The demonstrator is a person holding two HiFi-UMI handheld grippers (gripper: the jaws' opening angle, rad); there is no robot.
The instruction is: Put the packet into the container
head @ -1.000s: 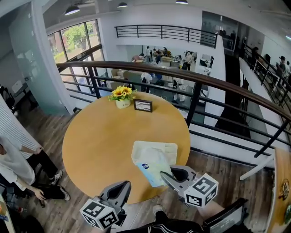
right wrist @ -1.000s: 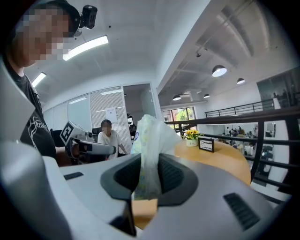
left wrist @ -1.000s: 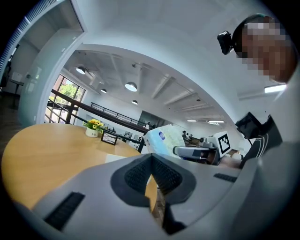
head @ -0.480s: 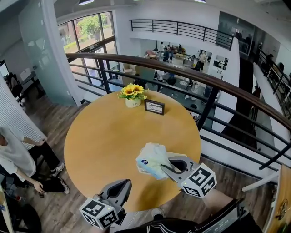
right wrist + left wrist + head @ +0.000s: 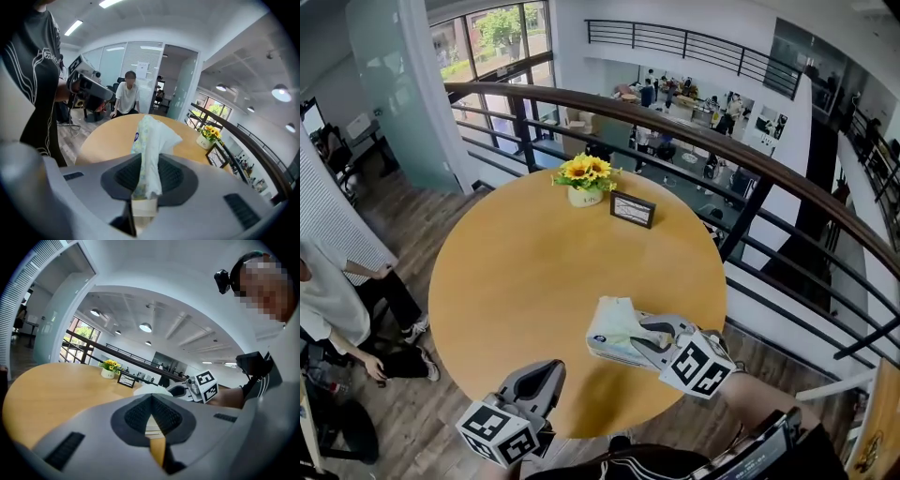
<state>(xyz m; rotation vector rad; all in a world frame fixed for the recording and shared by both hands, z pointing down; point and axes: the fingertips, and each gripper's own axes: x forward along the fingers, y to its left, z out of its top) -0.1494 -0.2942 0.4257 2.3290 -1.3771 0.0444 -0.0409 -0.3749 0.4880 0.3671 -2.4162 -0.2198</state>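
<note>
A white tissue packet with a blue mark lies low at the near right of the round wooden table. My right gripper is shut on its end; in the right gripper view the packet stands pinched between the pads. A pale edge of the white container shows beneath the packet, and I cannot tell whether the packet rests inside. My left gripper hovers at the table's near edge, jaws shut on nothing. In its view the packet is ahead.
A pot of sunflowers and a small framed card stand at the table's far side. A dark railing curves behind the table. A person stands on the floor to the left.
My right gripper has rolled and sunk, laying the packet from upright down flat towards the table. The left gripper has shifted slightly along the near edge.
</note>
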